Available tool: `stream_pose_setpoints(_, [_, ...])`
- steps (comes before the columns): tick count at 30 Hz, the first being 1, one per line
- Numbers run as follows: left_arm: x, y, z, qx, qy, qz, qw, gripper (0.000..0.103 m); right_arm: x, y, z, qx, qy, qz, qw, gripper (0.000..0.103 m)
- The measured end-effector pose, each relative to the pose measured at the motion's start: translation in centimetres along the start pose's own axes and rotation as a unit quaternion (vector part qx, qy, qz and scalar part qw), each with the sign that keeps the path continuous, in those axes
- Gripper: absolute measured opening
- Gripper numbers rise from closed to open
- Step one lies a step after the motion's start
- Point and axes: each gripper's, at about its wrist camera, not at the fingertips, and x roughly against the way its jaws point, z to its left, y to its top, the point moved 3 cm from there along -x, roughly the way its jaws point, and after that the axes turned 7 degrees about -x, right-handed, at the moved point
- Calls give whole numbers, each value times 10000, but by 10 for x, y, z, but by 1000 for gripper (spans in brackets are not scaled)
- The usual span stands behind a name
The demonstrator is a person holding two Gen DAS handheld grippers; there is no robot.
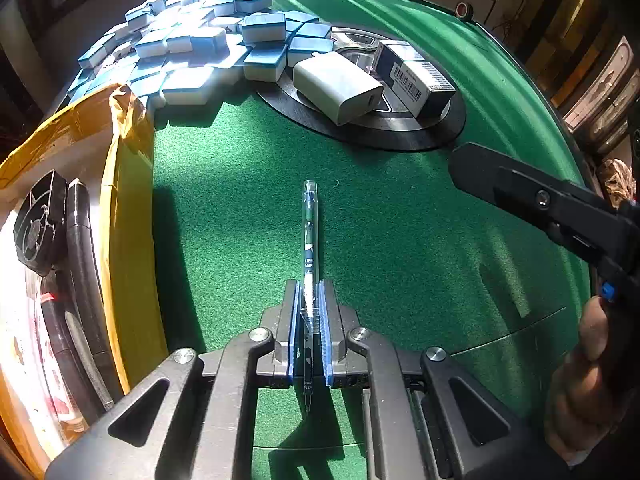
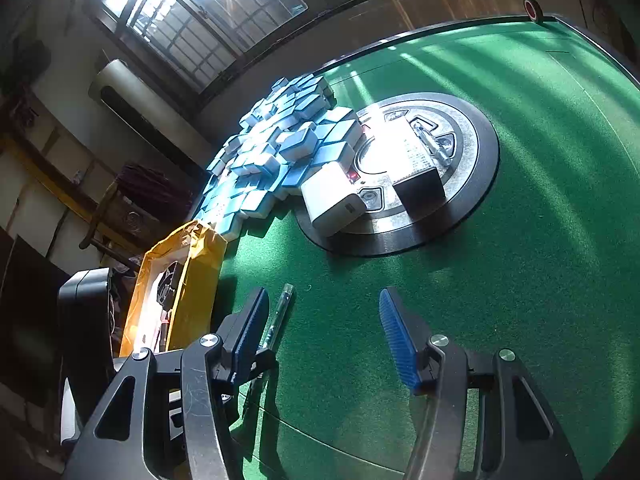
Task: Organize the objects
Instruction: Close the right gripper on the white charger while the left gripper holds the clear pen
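left gripper (image 1: 311, 320) pointing steeply down, jaws clamped tight, right gripper (image 2: 324, 336) angled down, jaws wide apart

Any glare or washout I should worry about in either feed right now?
Left wrist view: sun bleaches the mahjong tiles, yet the pen in the left gripper reads sharp. Right wrist view: the centre disc blows out to white by the black box, and the window flares; the table felt carries striped shadows.

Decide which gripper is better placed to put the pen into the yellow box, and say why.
Left. The left gripper is shut on the pen, right beside the yellow box; the right gripper is open and empty.
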Motion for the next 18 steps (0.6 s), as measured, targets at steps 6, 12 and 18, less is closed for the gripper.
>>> stream_pose_setpoints(6, [29,-11,12,626,-493,-478,9957,7,-6,-1,11,163,1,59,9998,52])
stream_pose_setpoints(12, [46,-15,23,841,-570,-678,9925,7,-8,-7,21,447,-57,44,9990,52])
stream_pose_setpoints(18, [57,-26,30,943,-706,-792,9899,7,-18,-6,22,584,-392,81,9975,52])
